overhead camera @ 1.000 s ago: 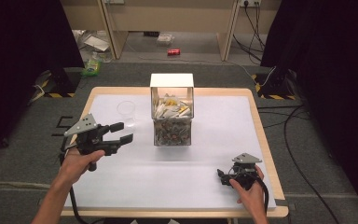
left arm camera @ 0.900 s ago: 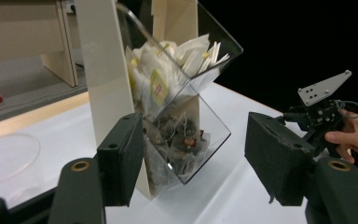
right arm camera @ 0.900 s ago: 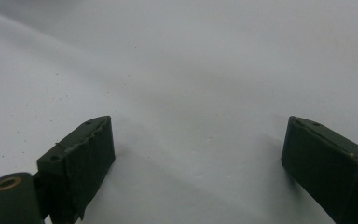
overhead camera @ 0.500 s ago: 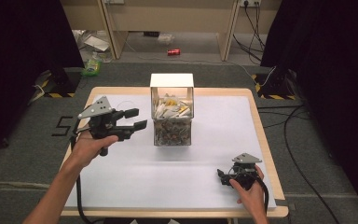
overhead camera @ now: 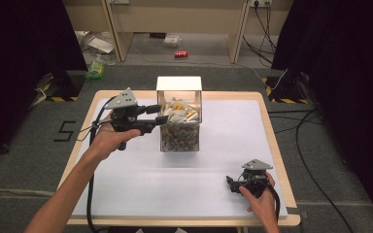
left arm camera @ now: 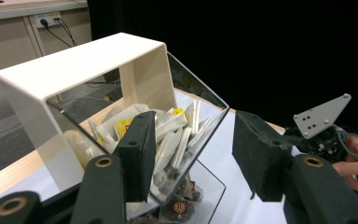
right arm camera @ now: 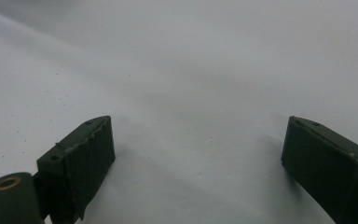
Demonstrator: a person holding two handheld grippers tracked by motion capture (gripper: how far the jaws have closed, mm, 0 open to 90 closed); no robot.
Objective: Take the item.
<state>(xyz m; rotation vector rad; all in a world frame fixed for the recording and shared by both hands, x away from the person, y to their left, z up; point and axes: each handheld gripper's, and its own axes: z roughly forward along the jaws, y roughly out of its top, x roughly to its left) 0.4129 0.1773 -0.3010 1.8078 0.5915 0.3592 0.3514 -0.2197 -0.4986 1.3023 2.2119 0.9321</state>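
Your left tongs (overhead camera: 158, 114) have travelled from the left part of the counter (overhead camera: 233, 204) up to the clear box (overhead camera: 179, 136), and now they arrive at its left upper edge, where before they were well apart from it. The jaws stand apart and hold nothing; in the left gripper view one jaw is already over the opening, above the white and yellow packets (left arm camera: 168, 135), and the other jaw is outside the sloped clear wall. The box itself stands in the middle of the counter toward the far side, under its white cover (overhead camera: 178, 83), and it has not moved. Your right tongs (overhead camera: 233, 184) stay at the near right corner, resting low on the white surface, also with jaws apart and empty. I judge that the reach is finished and the pick comes next: you need to lower the jaws among the packets and close on one.
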